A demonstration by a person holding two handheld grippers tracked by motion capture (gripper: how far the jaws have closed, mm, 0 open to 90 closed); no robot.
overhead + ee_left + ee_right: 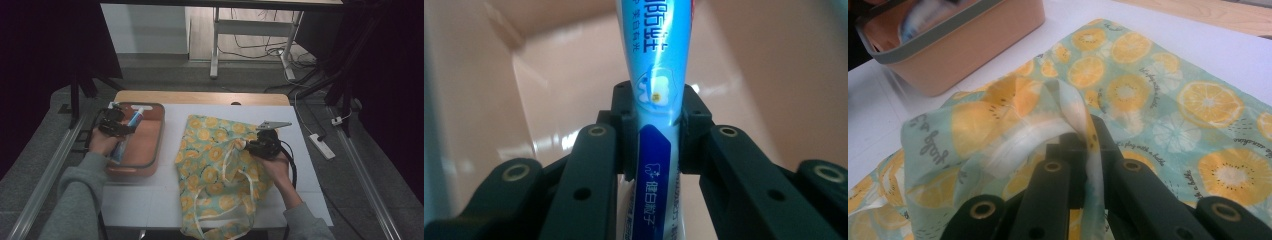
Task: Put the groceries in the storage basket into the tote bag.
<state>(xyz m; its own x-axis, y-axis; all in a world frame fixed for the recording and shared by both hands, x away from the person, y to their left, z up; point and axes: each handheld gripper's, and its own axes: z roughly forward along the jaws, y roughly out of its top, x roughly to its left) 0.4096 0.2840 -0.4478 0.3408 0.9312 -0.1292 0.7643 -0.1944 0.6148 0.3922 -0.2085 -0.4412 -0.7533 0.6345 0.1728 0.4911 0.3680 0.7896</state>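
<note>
Toothpaste tube, printed "健白"; bag, "play with a bottle".

High view above the table; both gripper views close along their jaws, sharing the peach bin.

Lab: rig frame, floor cables

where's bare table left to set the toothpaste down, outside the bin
Free white table: the strip right of the citrus-print bag, by the right gripper; the far strip beyond the bag; the near-left patch in front of the orange bin. Crowded: the middle under the bag, and the bin, where the left gripper clamps the toothpaste tube.
</note>
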